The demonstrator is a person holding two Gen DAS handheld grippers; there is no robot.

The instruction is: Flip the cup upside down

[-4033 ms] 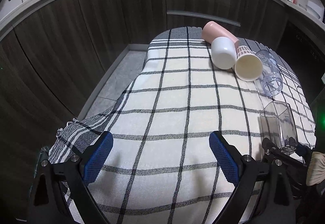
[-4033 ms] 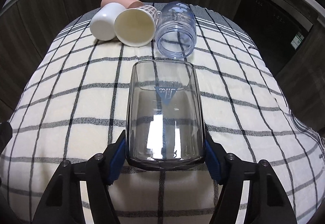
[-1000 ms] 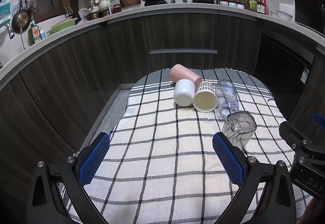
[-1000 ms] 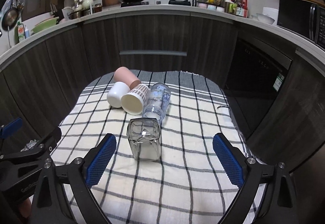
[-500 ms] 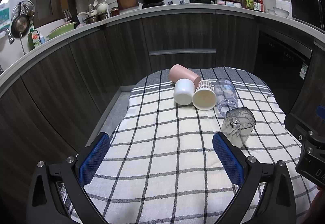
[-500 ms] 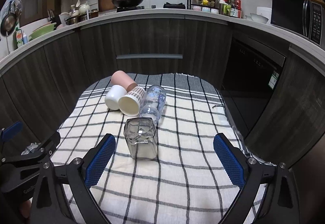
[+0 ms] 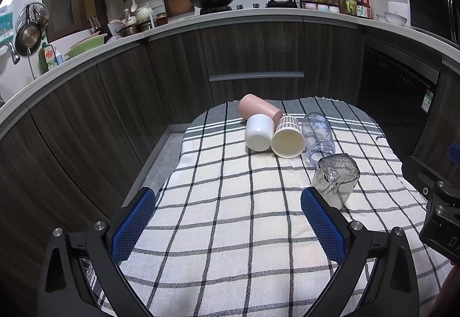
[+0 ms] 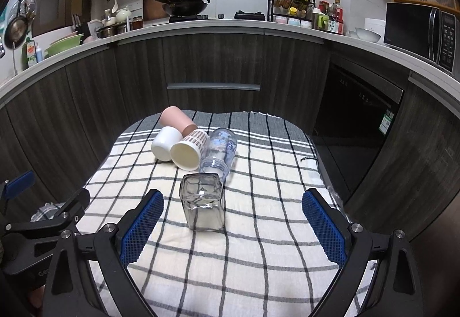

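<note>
A clear square glass cup (image 8: 202, 203) stands upside down on the checked cloth, base up; it also shows in the left wrist view (image 7: 335, 180). My right gripper (image 8: 232, 223) is open and empty, drawn back above and behind the cup, not touching it. My left gripper (image 7: 227, 226) is open and empty over the cloth's near left part. Behind the glass lie a clear plastic bottle (image 8: 220, 151), a cream paper cup (image 8: 188, 153), a white cup (image 8: 165, 143) and a pink cup (image 8: 176, 120), all on their sides.
The small table's checked cloth (image 8: 258, 245) drops off at the left, right and far edges. Dark curved kitchen cabinets (image 8: 212, 69) ring the table, with a cluttered countertop above. The right gripper's body shows at the right edge of the left wrist view (image 7: 440, 213).
Four seconds ago my right gripper held the glass; now it stands released, upside down. Over the last second both grippers have drawn back and lifted slightly, staying open.
</note>
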